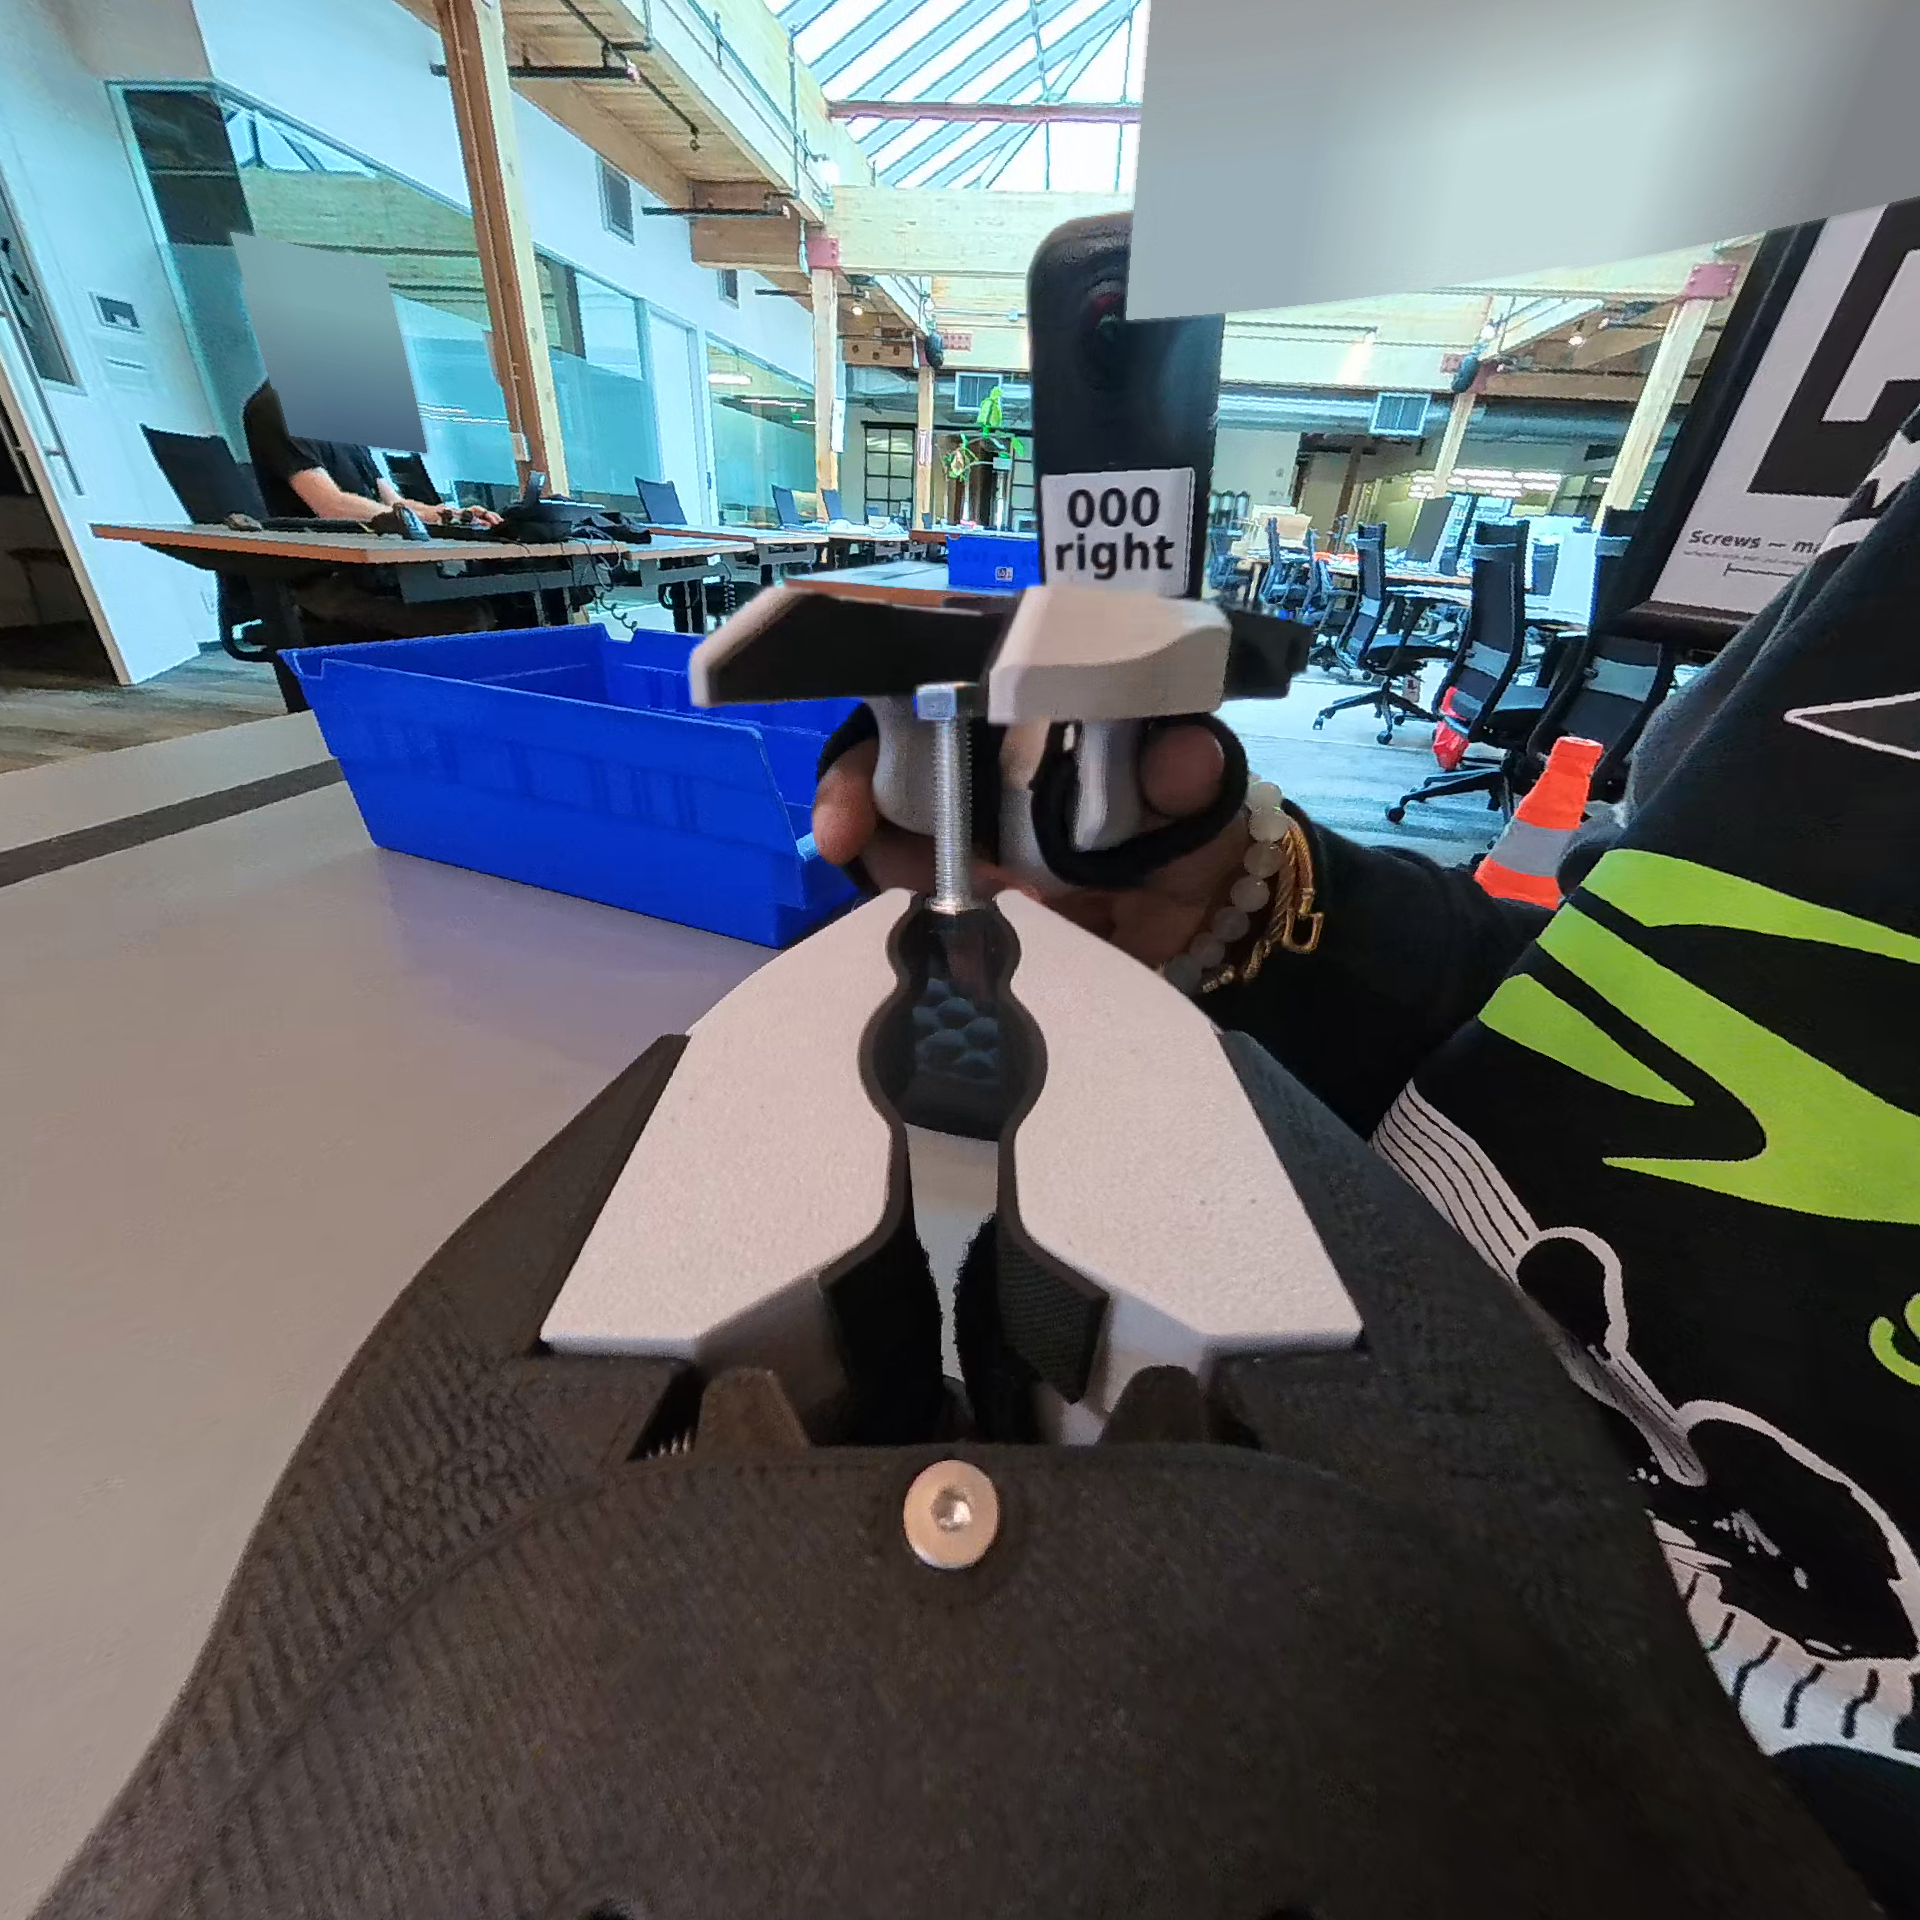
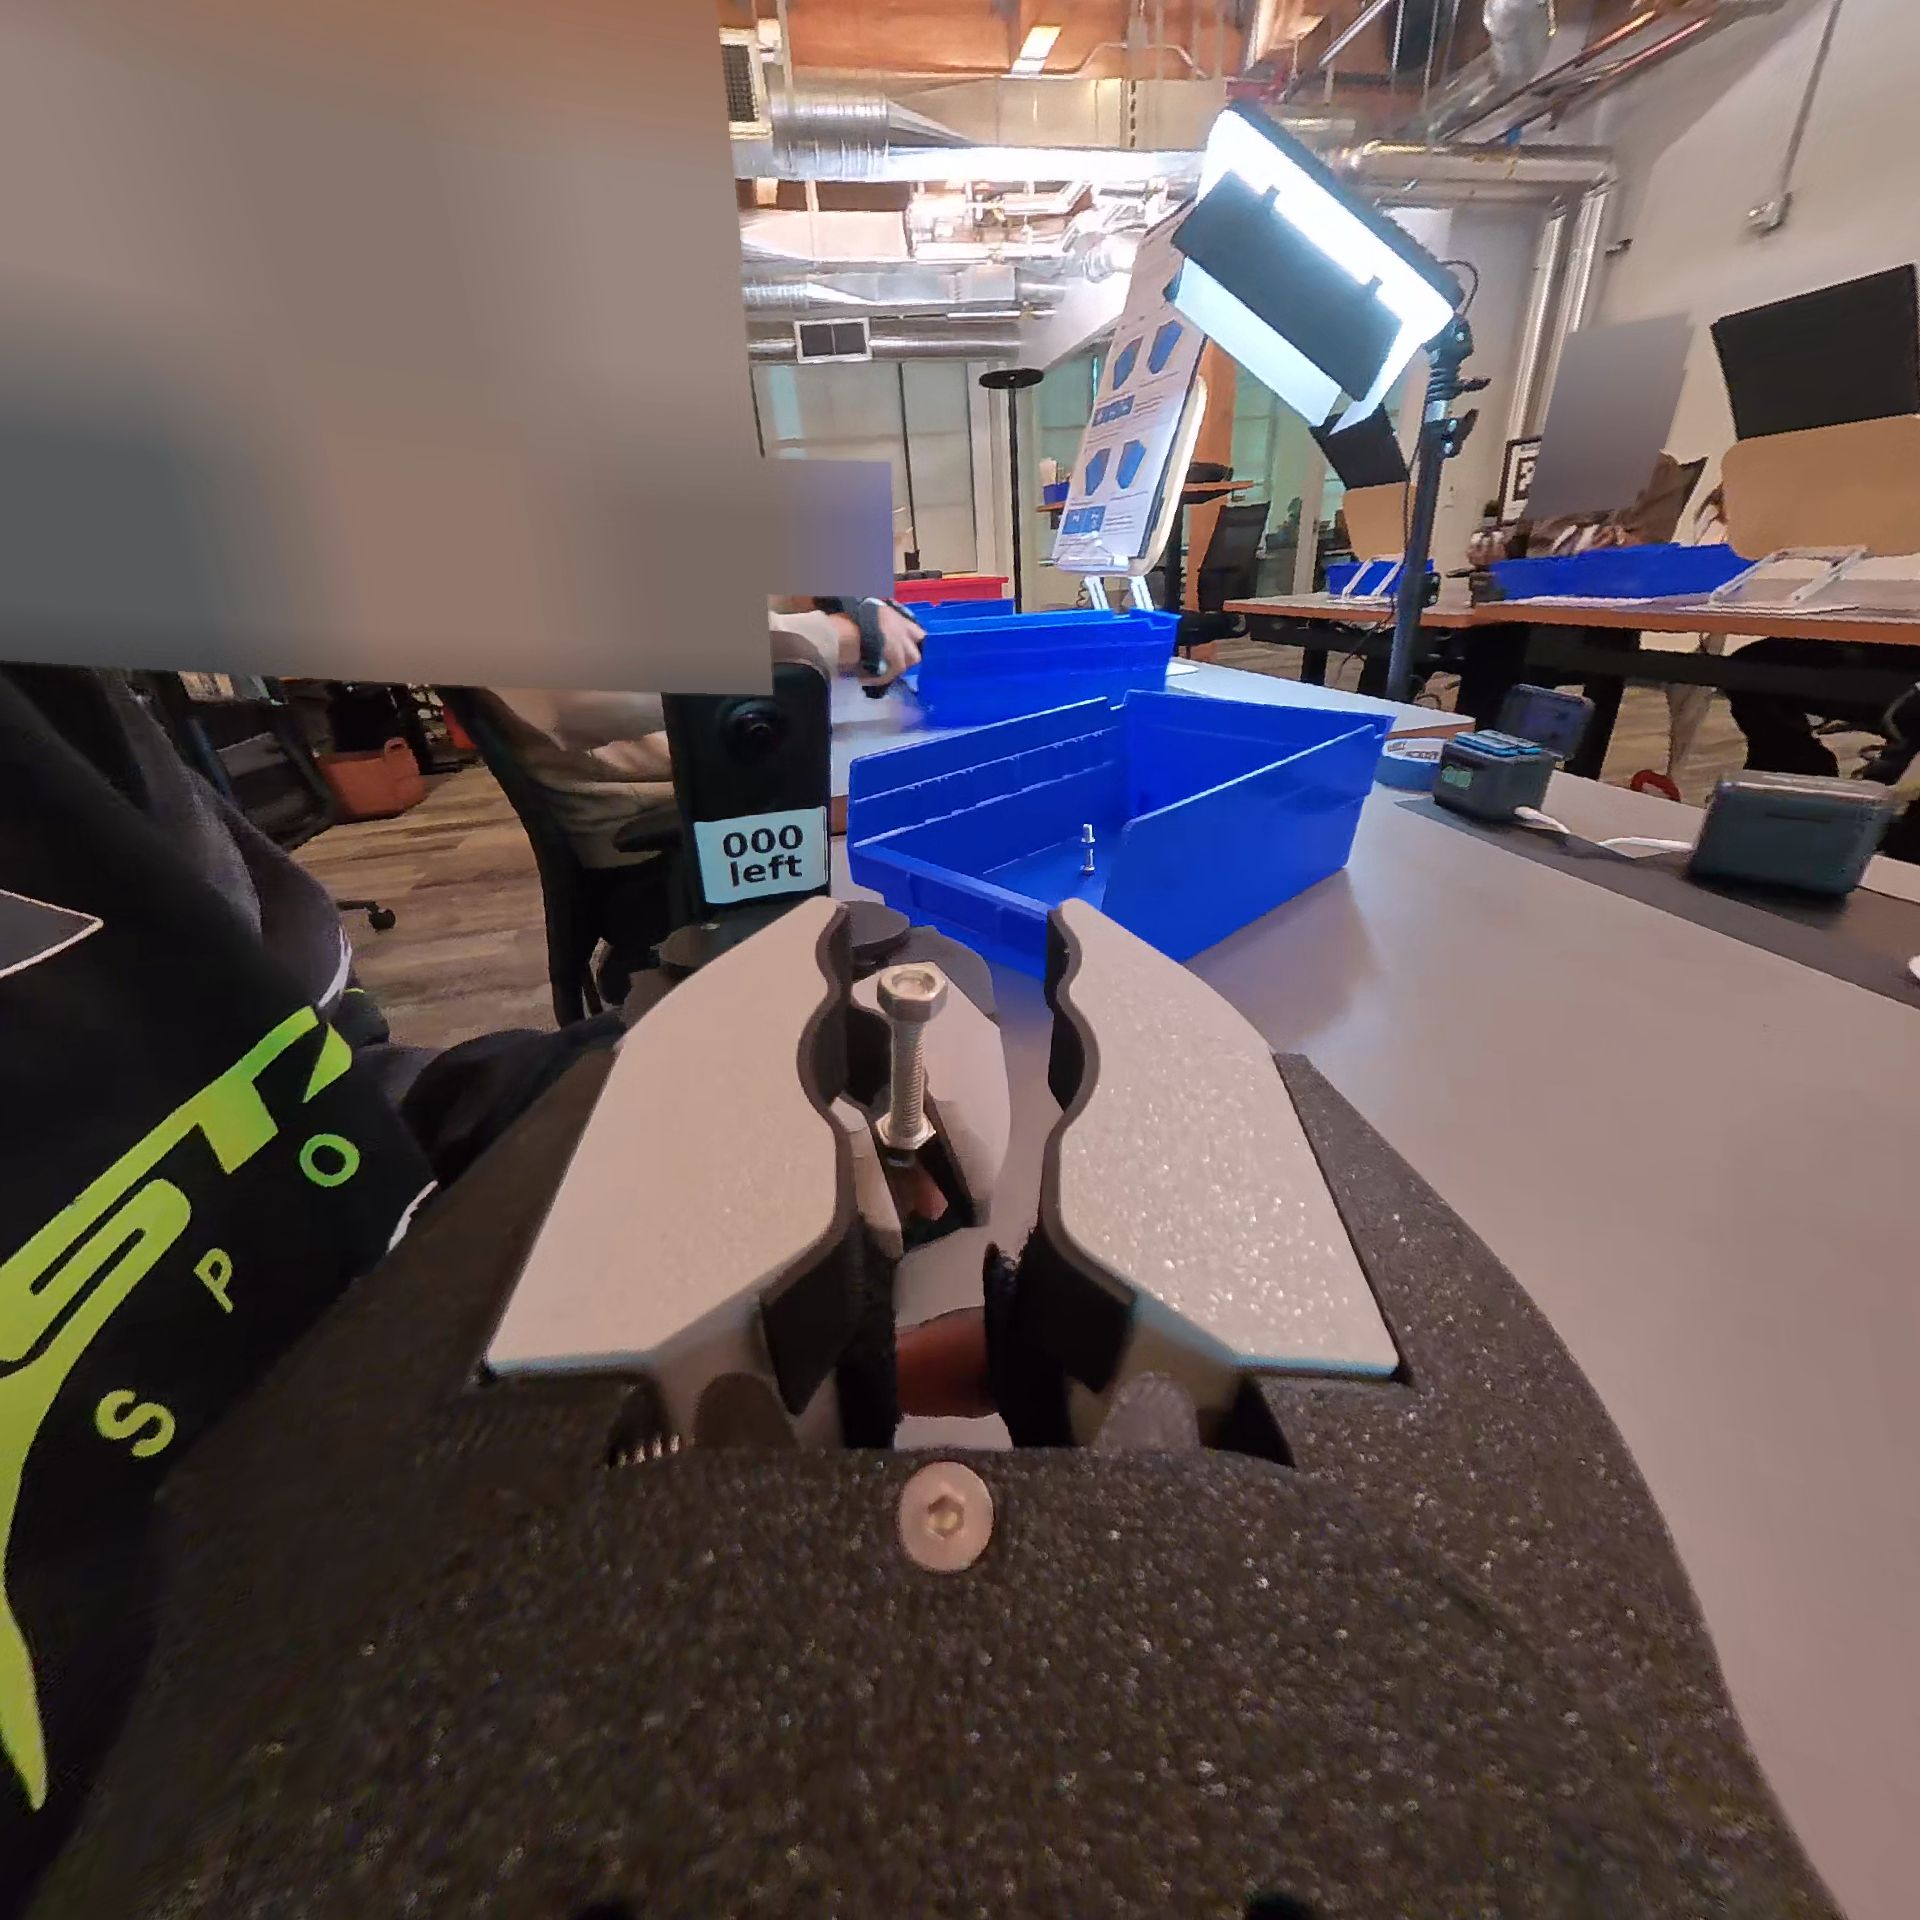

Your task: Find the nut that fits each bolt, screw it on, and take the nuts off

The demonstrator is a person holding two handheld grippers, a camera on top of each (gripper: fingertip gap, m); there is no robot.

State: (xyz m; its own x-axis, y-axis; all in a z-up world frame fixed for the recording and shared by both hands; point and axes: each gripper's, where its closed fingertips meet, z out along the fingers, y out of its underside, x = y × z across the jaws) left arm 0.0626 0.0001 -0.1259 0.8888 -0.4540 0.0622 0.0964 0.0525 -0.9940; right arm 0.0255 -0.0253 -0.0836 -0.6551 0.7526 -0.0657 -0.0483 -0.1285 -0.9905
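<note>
Silver threaded steel is what both tools meet on: a bolt (image 1: pixel 952 800) stands upright in the air in front of the person, its lower end pinched at the very tips of the left gripper (image 1: pixel 952 914), whose fingers (image 1: pixel 821 997) are drawn almost together and press on it. Its upper end carries a nut (image 1: pixel 938 704) with flat faces. That nut sits between the fingers (image 2: pixel 727 1081) of the right gripper (image 2: pixel 940 977), which stand well apart around it with air on both sides; nothing is held there.

My judgement is that the step is turning the nut along the thread. To do it well, close the right fingers squarely onto two opposite flats, keep the tool's axis in line with the bolt, and twist in short turns while the left grip stays firm, since a tip-only hold could let the bolt pivot or slip.

Farther off on the grey desk (image 2: pixel 1507 1039) rests a blue bin (image 2: pixel 1247 821), open at its near end, with another small bolt (image 2: pixel 1088 848) standing inside it.
</note>
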